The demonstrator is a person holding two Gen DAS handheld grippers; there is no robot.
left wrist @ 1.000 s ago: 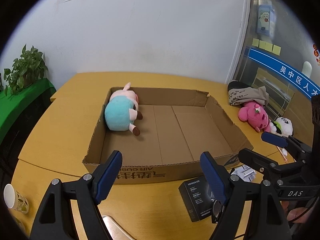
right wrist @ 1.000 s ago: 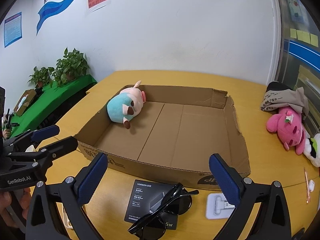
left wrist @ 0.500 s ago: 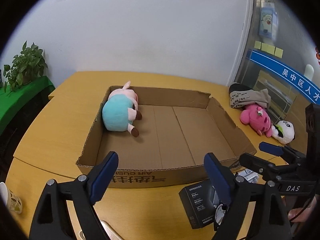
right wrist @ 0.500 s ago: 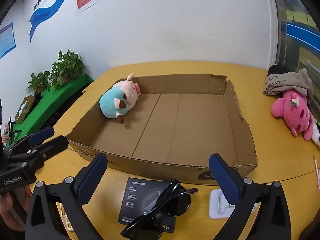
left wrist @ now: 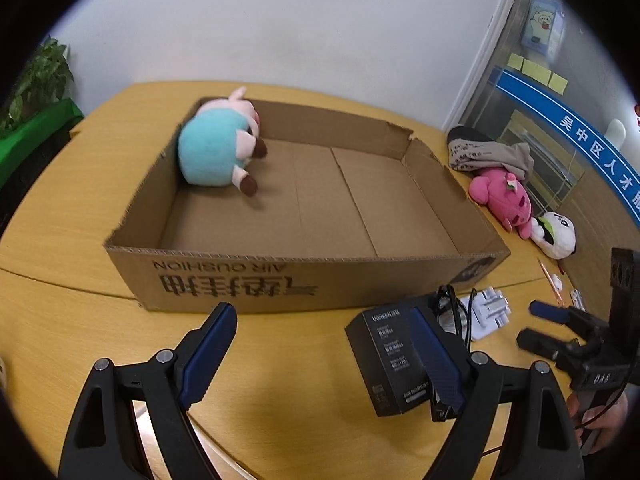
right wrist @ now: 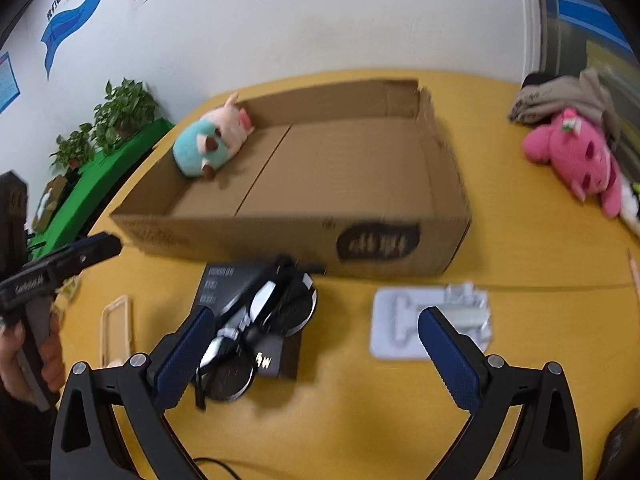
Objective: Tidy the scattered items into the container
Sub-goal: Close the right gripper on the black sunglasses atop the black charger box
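An open cardboard box lies on the yellow table, with a teal and pink plush pig in its far left corner. In front of it lie a black carton, dark sunglasses resting on the carton, and a white plug pack. My left gripper is open above the table before the box, its right finger over the carton. My right gripper is open, with the sunglasses by its left finger and the plug pack by its right.
A pink plush, a white plush and a grey cloth lie right of the box. A clear phone case lies at the left, a pencil at the right. Potted plants stand beyond the table.
Both grippers have sunk and tilted down towards the table in front of the box. The right one has closed in on the sunglasses and plug pack. The left jaws widened a little.
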